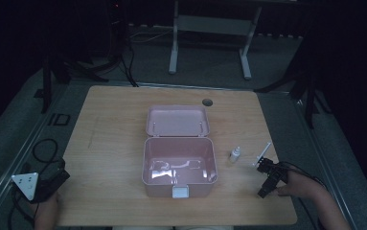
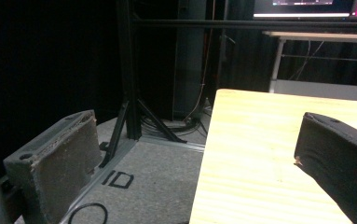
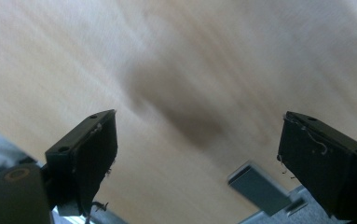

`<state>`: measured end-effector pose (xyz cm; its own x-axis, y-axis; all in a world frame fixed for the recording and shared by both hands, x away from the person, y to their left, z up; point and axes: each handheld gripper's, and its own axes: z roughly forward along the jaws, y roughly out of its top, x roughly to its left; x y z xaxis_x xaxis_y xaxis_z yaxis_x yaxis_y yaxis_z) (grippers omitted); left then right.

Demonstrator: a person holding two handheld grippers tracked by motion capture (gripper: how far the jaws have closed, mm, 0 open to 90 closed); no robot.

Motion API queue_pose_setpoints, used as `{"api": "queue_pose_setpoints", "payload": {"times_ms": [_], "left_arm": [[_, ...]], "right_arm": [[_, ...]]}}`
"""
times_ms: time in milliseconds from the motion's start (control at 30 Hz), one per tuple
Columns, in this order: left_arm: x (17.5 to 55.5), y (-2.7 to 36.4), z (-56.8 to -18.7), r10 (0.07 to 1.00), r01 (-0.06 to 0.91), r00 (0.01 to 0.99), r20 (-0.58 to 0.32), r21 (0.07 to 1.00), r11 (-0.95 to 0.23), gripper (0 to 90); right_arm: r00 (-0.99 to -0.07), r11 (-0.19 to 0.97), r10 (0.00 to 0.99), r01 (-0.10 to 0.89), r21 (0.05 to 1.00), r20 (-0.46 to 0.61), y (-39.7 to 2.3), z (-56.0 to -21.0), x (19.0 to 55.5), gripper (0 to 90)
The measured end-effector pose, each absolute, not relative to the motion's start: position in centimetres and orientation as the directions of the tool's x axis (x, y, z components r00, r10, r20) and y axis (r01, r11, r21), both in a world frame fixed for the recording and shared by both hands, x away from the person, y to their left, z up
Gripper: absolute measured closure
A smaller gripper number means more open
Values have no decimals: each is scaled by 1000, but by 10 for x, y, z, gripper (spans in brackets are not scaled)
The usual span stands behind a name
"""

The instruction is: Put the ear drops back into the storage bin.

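Pink plastic box [image 1: 179, 165]: one, lid open, at desk [image 1: 114, 143] centre.
White dropper bottle [image 1: 235, 154]: one, right of box.
White stick [image 1: 262, 153]: one, near right edge.
Left gripper [image 2: 190, 163]: spread, empty, at left front corner.
Right gripper [image 3: 197, 154]: spread, empty, over right front corner.
Floor marking [image 2: 119, 179]: read "ID".

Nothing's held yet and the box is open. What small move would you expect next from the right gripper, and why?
Probably a short reach forward and left to close on the small white bottle. The right gripper is open, holds nothing and sits just short of it on the table; the pink box beside them stands open. The thin white stick is equally close, so it could go first.
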<state>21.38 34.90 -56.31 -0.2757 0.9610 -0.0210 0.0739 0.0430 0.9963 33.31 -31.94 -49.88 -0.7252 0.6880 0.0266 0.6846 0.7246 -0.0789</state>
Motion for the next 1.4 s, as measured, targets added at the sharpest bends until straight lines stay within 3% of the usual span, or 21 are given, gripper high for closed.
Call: {"api": "queue_pose_setpoints", "payload": {"times_ms": [267, 1067, 1400], "left_arm": [[214, 349, -563, 961, 75, -275, -20, 996, 42, 4], [214, 350, -563, 964, 76, -266, -22, 996, 43, 4], [214, 349, -563, 966, 74, -257, -21, 996, 41, 4]], "right_arm": [[-708, 707, 705, 706, -44, -22, -310, -493, 353, 119], [-691, 691, 723, 723, 3, 6, -261, -490, 408, 143], [-689, 689, 724, 724, 11, 13, -241, -494, 425, 217]]}}
